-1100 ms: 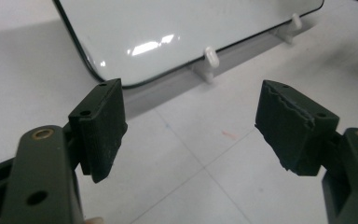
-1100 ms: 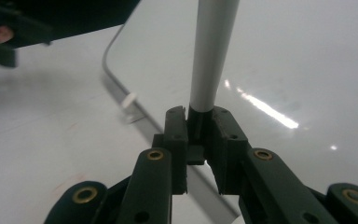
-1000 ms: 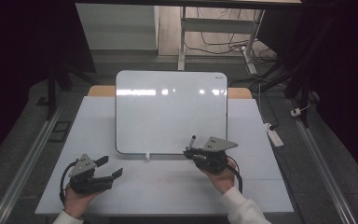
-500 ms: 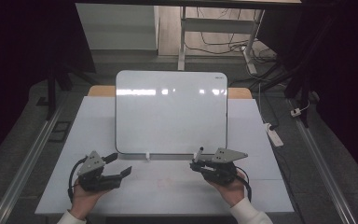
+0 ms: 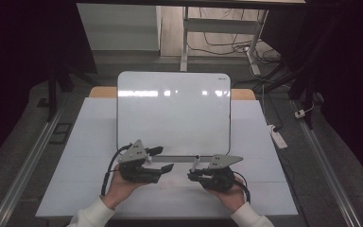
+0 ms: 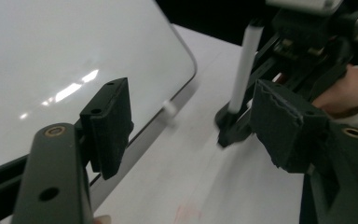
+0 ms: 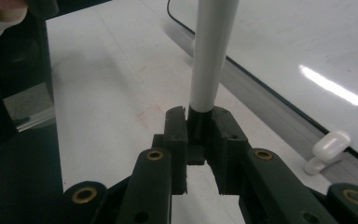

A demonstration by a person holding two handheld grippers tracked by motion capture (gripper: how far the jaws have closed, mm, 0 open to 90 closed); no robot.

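Note:
A white marker [image 5: 196, 163] stands upright in my right gripper [image 5: 192, 174], which is shut on its dark lower end. In the right gripper view the marker [image 7: 210, 51] rises from between the closed jaws of the right gripper [image 7: 199, 119]. My left gripper [image 5: 164, 158] is open with nothing between its pads, close to the left of the marker. In the left gripper view, the marker [image 6: 244, 65] and the right gripper [image 6: 307, 42] are just beyond the right jaw of the left gripper [image 6: 191, 126]. A whiteboard [image 5: 174, 111] lies flat just beyond both grippers.
The whiteboard [image 6: 51, 60] rests on a white table [image 5: 90, 137]. A small white knob [image 7: 328, 145] sits on its near edge. A power strip [image 5: 277, 137] and cables lie on the floor to the right. Metal rails run along both sides of the table.
My left gripper has moved right and forward toward the whiteboard's near edge. My right gripper has drawn back slightly toward the person, still holding the marker. The two grippers are now closer together.

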